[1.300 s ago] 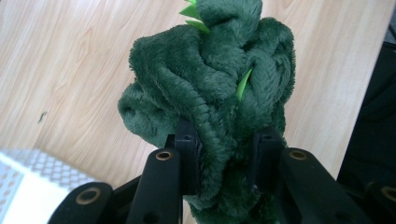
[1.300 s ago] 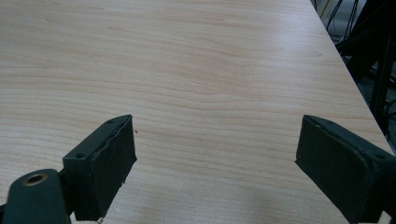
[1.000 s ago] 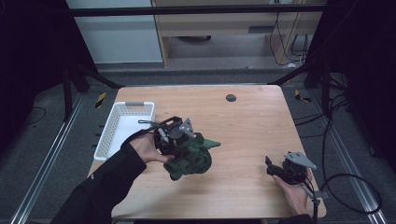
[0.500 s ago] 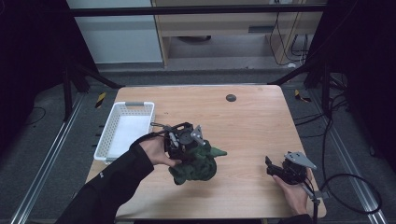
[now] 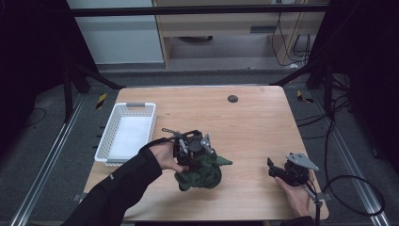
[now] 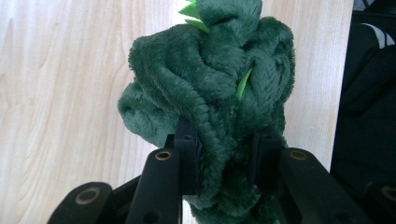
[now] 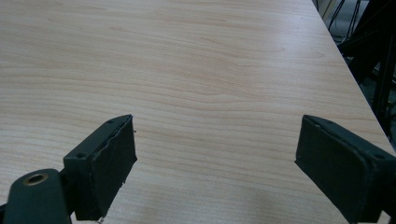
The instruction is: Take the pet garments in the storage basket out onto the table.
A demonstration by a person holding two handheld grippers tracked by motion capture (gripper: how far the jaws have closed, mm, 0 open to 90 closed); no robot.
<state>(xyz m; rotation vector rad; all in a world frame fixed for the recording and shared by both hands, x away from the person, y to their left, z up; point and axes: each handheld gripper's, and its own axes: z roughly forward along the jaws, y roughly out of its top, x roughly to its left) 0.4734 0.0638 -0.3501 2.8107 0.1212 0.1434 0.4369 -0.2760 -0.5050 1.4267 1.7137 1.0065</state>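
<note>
Left gripper (image 6: 224, 154) clamps green plush (image 6: 210, 93) mid-table (image 5: 254, 117) (right gripper (image 7: 215, 163) agape, empty, near edge).

We see the high view as dim and a bit grainy. The edges are almost black, and the wooden table (image 5: 244, 122) in the middle is the bright part. In the left gripper view the green plush toy (image 6: 210, 79) looks sharp, with soft light on it. In the right gripper view a pale glare sits at the bottom middle, and the near black pads (image 7: 109, 163) are a little blurry.
</note>
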